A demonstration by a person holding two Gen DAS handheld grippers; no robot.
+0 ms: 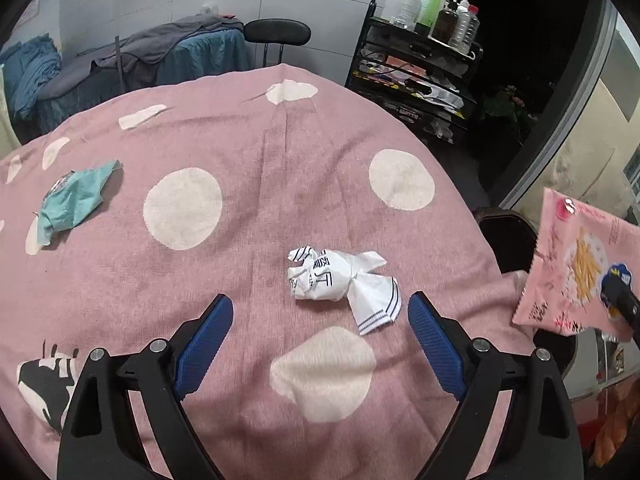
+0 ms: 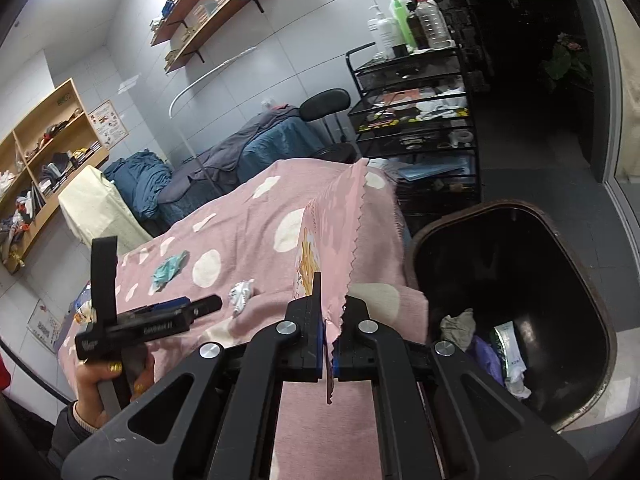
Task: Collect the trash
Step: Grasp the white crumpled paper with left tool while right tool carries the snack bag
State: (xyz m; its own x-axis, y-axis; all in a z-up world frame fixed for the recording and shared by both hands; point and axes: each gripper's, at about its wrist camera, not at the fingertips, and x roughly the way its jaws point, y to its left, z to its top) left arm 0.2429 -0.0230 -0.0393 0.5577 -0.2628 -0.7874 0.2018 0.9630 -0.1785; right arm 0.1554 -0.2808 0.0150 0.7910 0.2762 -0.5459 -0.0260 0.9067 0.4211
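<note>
A crumpled white paper wrapper (image 1: 340, 280) lies on the pink spotted blanket (image 1: 240, 152), just ahead of my open left gripper (image 1: 320, 312). A crumpled teal wrapper (image 1: 74, 198) lies at the far left. My right gripper (image 2: 333, 312) is shut on a pink snack bag (image 2: 336, 232) and holds it upright over the blanket's edge, left of a black trash bin (image 2: 560, 280). The bag also shows at the right of the left wrist view (image 1: 576, 272). The white wrapper (image 2: 241, 295) and teal wrapper (image 2: 170, 268) show in the right wrist view too.
The bin holds several pieces of trash (image 2: 480, 340). A black wire cart (image 2: 416, 120) with bottles stands beyond the bed. A black chair (image 1: 277, 34) and a second bed with blue covers (image 2: 224, 160) stand behind. Wooden shelves (image 2: 44, 152) line the wall.
</note>
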